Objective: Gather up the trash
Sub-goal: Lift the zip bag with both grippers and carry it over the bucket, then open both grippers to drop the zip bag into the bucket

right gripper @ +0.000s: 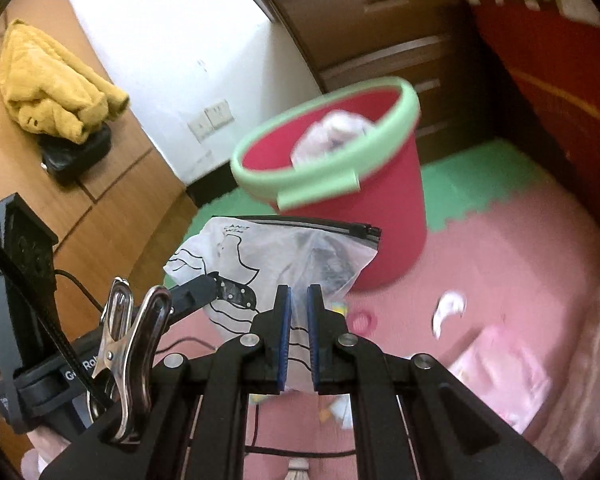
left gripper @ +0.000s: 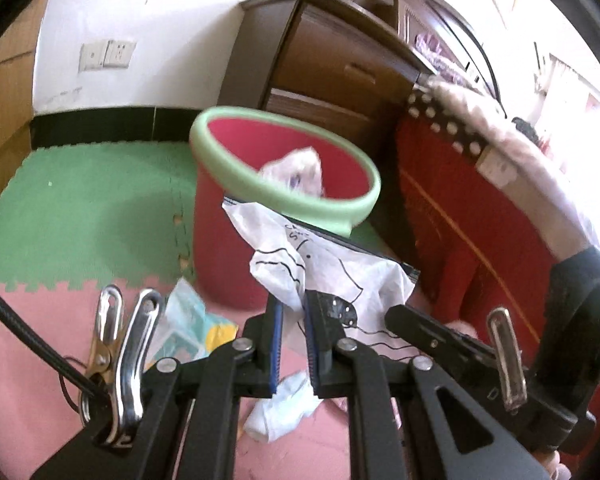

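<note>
- While both grippers clamp one plastic bag, the left gripper and right gripper pinch its lower edge
- Red bucket sits mid-frame behind it, crumpled paper inside

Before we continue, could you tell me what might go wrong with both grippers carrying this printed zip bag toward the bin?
1. The left gripper and right gripper pinch only thin folds of the zip bag; it may slip or tear.
2. The bag looks wide against the bin opening and might catch the green rim.
3. Wrappers left on the mat may be overlooked.
</note>
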{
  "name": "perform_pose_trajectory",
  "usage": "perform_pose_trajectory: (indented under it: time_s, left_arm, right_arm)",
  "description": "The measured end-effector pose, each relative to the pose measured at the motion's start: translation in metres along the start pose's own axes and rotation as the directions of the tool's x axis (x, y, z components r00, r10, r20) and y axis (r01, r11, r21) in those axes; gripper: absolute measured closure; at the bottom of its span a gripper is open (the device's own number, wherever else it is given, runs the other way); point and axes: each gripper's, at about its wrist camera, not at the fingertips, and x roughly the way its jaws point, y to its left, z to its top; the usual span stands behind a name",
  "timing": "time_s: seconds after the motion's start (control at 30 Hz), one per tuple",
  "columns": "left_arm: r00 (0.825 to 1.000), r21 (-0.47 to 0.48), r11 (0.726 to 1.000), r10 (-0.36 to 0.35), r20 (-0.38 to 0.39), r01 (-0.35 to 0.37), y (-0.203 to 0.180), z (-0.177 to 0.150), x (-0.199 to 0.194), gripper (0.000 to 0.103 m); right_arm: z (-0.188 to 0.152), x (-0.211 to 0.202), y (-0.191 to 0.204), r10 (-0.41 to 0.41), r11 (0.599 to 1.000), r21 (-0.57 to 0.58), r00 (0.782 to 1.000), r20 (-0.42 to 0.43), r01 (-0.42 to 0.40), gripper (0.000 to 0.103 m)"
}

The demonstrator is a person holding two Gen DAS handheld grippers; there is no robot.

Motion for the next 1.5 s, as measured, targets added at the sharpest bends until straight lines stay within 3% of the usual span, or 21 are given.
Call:
perform_pose_trajectory:
  time_s: [0.43, 0.73, 1.0, 1.2, 1.33, 1.5]
  left_arm:
    - [0.997, 0.021, 1.000, 0.002, 0.082, -0.004, -0.014, 0.065, 0.023, 0.092]
    - [0.997, 0.021, 0.999, 0.037, 0.060, -0.039, -0.010, 0.094, 0.073, 0.092]
    - [0.998, 0.001, 0.998, 0.065, 0.021, -0.065, 0.002, 0.094, 0.099, 0.091]
    - [0.997, -0.016, 0.997, 0.075, 0.029, -0.074, 0.008, 0.092, 0.097, 0.075]
    - [0.996, -0.020, 0.997, 0.079, 0.046, -0.078, 0.008, 0.094, 0.089, 0.062]
    - [0.995, -0.028, 0.997, 0.075, 0.068, -0.073, 0.011, 0.097, 0.076, 0.059]
  right_arm:
    - [0.067, 0.003, 0.007, -0.011, 0.999, -0.051, 0.994, 0.104, 0.016, 0.094]
    - [0.109, 0.033, 0.005, -0.054, 0.991, -0.115, 0.989, 0.136, 0.070, 0.094]
    - [0.112, 0.064, -0.005, -0.112, 0.983, -0.136, 0.988, 0.104, 0.126, 0.094]
    - [0.112, 0.069, -0.013, -0.112, 0.986, -0.114, 0.989, 0.099, 0.123, 0.093]
    - [0.115, 0.067, -0.017, -0.101, 0.989, -0.093, 0.989, 0.110, 0.112, 0.082]
    - [0.120, 0.061, -0.019, -0.105, 0.991, -0.073, 0.985, 0.135, 0.116, 0.077]
